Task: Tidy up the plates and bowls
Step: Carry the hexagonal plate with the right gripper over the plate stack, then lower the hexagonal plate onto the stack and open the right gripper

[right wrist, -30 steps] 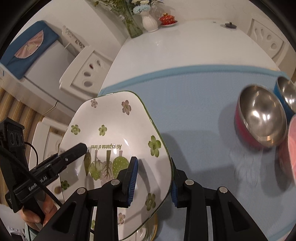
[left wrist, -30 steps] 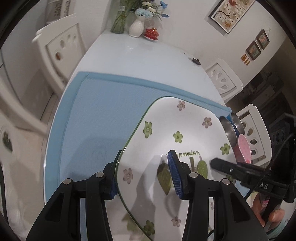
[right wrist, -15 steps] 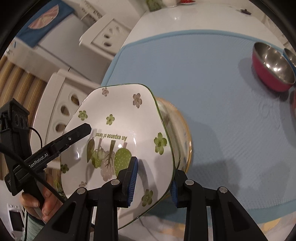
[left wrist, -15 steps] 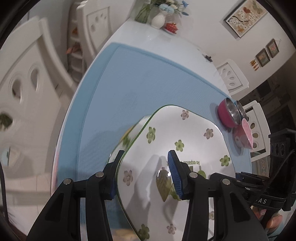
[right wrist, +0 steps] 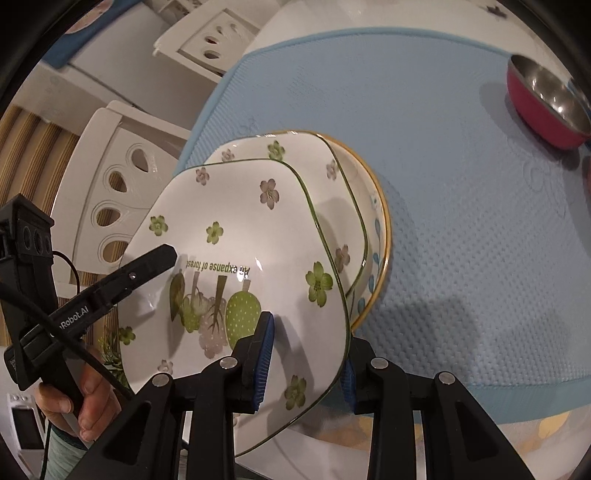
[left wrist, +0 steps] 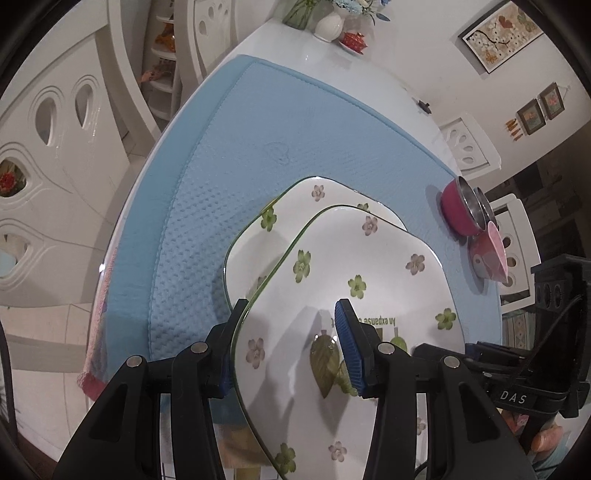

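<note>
A white floral plate (left wrist: 369, 266) (right wrist: 236, 229) with green print hangs tilted between both grippers. My left gripper (left wrist: 290, 332) is shut on its left rim, one pad on top and one beneath. On the opposite rim my right gripper (right wrist: 306, 362) is shut the same way. Just under it a matching floral plate (left wrist: 295, 199) (right wrist: 295, 147) rests in a gold-rimmed dish (right wrist: 376, 221) on the blue mat (left wrist: 258, 129) (right wrist: 443, 184). I cannot tell whether the held plate touches the lower one.
A pink steel bowl (left wrist: 456, 214) (right wrist: 543, 107), a second steel bowl behind it and a pink heart-shaped dish (left wrist: 487, 254) stand at the mat's right edge. White chairs (left wrist: 55, 147) ring the table. A vase (left wrist: 328, 24) and red pot (left wrist: 354, 38) stand at the far end.
Both grippers carried the floral plate left and down across the mat. It now hangs over the matching plate and gold-rimmed dish, which have come into view beneath it.
</note>
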The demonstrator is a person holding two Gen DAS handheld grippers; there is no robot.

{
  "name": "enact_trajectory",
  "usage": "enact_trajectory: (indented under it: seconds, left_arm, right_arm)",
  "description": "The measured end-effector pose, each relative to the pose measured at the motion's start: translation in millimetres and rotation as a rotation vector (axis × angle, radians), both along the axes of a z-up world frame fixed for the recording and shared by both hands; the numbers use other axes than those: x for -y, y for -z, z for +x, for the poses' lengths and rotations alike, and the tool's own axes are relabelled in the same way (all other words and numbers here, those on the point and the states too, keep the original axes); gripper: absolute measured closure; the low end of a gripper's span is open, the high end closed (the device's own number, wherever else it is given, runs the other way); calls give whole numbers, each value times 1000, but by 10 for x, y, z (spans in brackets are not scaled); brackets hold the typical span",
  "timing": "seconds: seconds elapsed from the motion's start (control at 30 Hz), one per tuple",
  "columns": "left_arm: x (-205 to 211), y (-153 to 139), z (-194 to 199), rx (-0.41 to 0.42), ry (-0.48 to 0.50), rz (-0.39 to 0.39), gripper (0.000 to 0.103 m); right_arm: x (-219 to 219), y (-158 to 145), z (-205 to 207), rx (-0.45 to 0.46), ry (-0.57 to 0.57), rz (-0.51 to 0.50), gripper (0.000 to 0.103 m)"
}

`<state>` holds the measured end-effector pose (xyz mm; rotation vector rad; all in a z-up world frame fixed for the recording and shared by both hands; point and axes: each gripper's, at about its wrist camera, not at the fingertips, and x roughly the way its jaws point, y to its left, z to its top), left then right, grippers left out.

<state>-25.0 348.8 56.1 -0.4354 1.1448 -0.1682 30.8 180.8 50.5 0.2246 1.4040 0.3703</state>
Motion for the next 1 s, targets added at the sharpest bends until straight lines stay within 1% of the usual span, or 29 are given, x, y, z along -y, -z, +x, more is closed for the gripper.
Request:
enact_trajectory:
  seconds: [0.1, 0.17, 0.23, 0.37, 0.47, 0.5, 0.53, 0.6, 0.67, 0.77, 0.8, 0.97, 1.0]
  left_arm:
    - [17, 12, 30, -3, 11, 21, 61]
    - [35, 36, 60, -11, 19, 23, 61]
    - [43, 59, 88, -22, 16, 13, 61]
    - [28, 109, 146, -55, -3, -21, 59]
    - [17, 79, 159, -52, -7, -19, 59]
    - [6, 67, 163, -50, -9, -21, 57]
    - [-12, 57, 166, -50, -12, -34, 54]
    - [-43, 62, 178, -64, -17, -59, 54]
    - [-54, 50, 187, -56, -15, -55, 53]
    - [-58, 48, 208, -72, -16, -59, 54]
    - [-67, 41, 216, -78, -16, -63, 54]
    - [-221, 10, 196, -100, -64, -124, 53]
    - [-237, -11, 197, -102, -69, -115, 53]
  right_arm:
    - [34, 64, 36, -40, 30, 16, 71]
    - [50, 65, 56, -44, 41, 11, 71]
    - [62, 63, 84, -52, 52, -7, 71]
    - [90, 87, 168, -100, 72, -19, 71]
    - [87, 112, 190, -141, 72, -5, 71]
    - [79, 116, 187, -150, 70, 2, 71]
    - [73, 121, 186, -162, 69, 10, 71]
    - [50, 138, 183, -184, 65, 17, 71]
    - [22, 138, 181, -187, 59, 17, 71]
    - [-6, 104, 153, -183, 40, 17, 71]
    - [-20, 92, 141, -184, 8, 24, 71]
    - [58, -37, 112, -154, -3, 28, 71]
    - [86, -59, 128, -146, 4, 29, 71]
